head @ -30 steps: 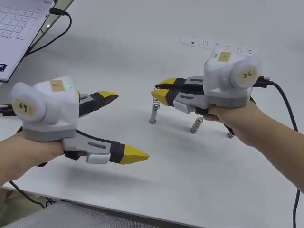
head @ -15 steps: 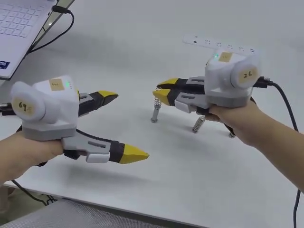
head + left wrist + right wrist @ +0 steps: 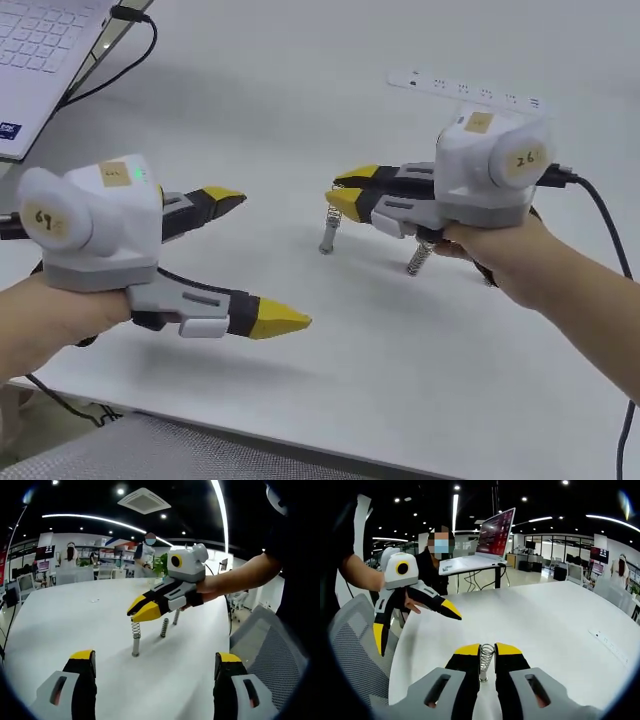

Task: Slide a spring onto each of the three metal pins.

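Observation:
Three thin metal pins stand on the white table point(image 3: 300, 110). My right gripper point(image 3: 344, 190) is shut on a spring point(image 3: 332, 216) around the upper part of the left pin point(image 3: 326, 240), whose lower part is bare. The right gripper view shows this spring point(image 3: 486, 654) pinched between the yellow fingertips point(image 3: 468, 650). A second pin carries a spring point(image 3: 419, 258) and stands under the right gripper's body; a third pin point(image 3: 487, 281) peeks out behind the hand. My left gripper point(image 3: 263, 258) hovers open and empty to the left, apart from the pins. In the left gripper view my left gripper point(image 3: 155, 657) faces the pin row point(image 3: 135, 636).
A laptop point(image 3: 40, 50) with a black cable point(image 3: 125, 55) sits at the far left. A white power strip point(image 3: 470, 92) lies at the back right. The right gripper's cable point(image 3: 603, 232) trails off right. A grey mesh chair point(image 3: 150, 450) is below the table's near edge.
The head camera has shifted slightly. The right gripper stays shut on the spring at the left pin, and the left gripper stays open at the left.

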`<state>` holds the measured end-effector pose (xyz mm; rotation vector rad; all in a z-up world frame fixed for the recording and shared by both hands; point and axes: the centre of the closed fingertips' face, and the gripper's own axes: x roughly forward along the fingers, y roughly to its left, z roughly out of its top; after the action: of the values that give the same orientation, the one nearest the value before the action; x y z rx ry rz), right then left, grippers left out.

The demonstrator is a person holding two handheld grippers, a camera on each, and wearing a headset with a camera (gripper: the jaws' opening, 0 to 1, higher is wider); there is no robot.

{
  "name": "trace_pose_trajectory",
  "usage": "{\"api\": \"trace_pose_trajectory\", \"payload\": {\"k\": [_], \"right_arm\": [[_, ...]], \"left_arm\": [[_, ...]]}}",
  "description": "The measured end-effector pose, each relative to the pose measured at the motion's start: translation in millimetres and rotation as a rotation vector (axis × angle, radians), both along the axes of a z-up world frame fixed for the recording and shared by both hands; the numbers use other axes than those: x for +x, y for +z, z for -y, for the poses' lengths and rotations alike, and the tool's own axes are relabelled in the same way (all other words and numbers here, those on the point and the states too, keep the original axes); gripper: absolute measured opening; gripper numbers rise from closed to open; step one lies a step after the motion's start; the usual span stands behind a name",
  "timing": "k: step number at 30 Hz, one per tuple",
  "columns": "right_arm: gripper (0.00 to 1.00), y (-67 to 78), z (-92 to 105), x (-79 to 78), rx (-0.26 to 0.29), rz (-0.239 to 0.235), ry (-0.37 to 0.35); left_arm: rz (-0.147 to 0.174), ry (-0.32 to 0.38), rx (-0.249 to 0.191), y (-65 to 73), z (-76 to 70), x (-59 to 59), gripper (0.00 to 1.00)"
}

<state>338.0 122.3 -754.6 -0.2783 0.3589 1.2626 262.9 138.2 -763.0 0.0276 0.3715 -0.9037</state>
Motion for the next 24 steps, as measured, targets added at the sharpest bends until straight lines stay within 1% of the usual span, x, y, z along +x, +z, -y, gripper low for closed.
{"api": "trace_pose_trajectory", "payload": {"k": [4, 15, 23, 24], "right_arm": [[0.08, -0.9, 0.0, -0.1, 0.002, 0.0, -0.001], [0.08, -8.0, 2.3, -1.8, -0.017, 0.011, 0.006], [0.08, -14.7, 1.3, -5.6, -0.057, 0.035, 0.031], [0.08, -16.0, 0.8, -6.2, -0.069, 0.047, 0.037]], "left_arm": [[0.0, 0.001, -0.004, 0.1, 0.4, -0.2, 0.96], [-0.001, -0.002, -0.001, -1.9, 1.0, 0.5, 0.96], [-0.004, -0.003, -0.001, -3.3, 1.7, -1.1, 0.96], [-0.004, -0.001, -0.001, -3.4, 1.5, -1.3, 0.96]]}}
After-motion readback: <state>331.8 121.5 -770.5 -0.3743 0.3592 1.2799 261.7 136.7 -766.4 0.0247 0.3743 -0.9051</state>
